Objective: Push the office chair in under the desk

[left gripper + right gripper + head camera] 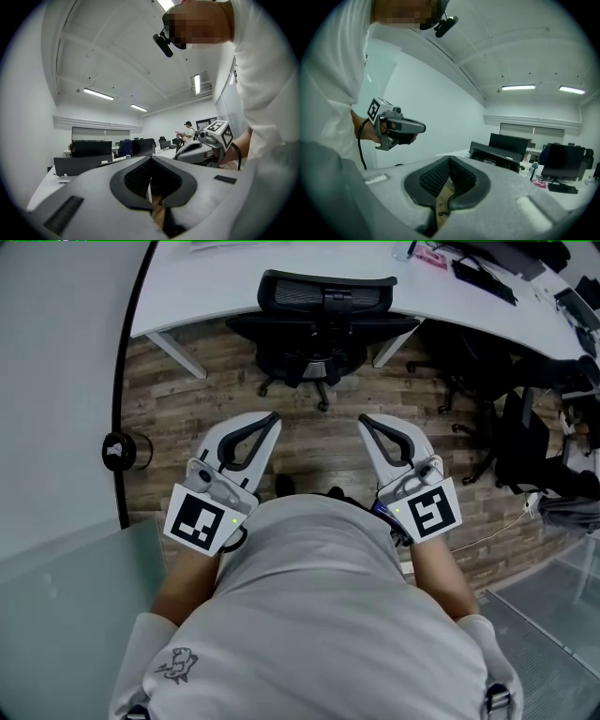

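Office chair (325, 296) at desk (206, 287); left claw (270, 418), right claw (366, 420) level, closed, empty.

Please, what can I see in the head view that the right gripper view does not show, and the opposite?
Only the head view: the office chair's wheeled base and the marker cube on the right claw. Only the right gripper view: the ceiling lights and the monitors. Both: the left claw, shut and empty, and the white desk.
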The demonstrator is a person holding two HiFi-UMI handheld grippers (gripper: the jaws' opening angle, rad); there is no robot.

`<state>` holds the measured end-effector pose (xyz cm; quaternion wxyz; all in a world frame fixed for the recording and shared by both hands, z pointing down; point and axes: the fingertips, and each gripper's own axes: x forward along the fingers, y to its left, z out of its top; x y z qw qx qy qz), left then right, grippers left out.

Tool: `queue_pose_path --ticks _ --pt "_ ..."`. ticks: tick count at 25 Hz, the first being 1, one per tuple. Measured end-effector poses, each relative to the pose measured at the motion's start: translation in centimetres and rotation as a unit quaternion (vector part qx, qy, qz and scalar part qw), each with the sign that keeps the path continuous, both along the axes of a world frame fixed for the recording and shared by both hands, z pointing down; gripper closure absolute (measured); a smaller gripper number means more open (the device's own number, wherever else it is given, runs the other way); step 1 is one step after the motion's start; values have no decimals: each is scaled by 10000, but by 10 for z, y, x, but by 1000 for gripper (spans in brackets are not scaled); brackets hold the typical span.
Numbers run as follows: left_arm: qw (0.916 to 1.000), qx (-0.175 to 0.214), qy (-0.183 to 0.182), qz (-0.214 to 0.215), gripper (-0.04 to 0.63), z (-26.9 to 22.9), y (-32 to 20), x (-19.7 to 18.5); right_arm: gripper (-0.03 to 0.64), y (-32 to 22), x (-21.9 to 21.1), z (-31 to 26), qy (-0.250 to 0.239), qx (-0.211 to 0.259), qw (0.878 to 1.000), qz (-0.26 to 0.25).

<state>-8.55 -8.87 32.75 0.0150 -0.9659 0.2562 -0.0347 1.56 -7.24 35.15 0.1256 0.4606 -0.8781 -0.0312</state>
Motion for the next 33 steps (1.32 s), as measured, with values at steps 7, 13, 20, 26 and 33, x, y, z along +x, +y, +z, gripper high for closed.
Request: queue_pose_path --ticks 7,13,20,26,33 --pt "9998 -34 -43 -174 597 2 35 52 614 35 45 1 -88 -107 9995 -286" --pt "9994 -107 -54 -338 597 10 68 83 614 67 71 11 -108 -145 9984 -530" --pt "9993 -181 -63 -319 597 12 96 115 614 92 93 11 -142 -187 9978 -627" --pt "9994 -156 -70 -302 597 11 112 130 614 107 104 9 -167 -119 9977 -645" --pt "9995 -152 -73 -259 597 9 124 140 614 118 114 7 -221 -124 9980 -582"
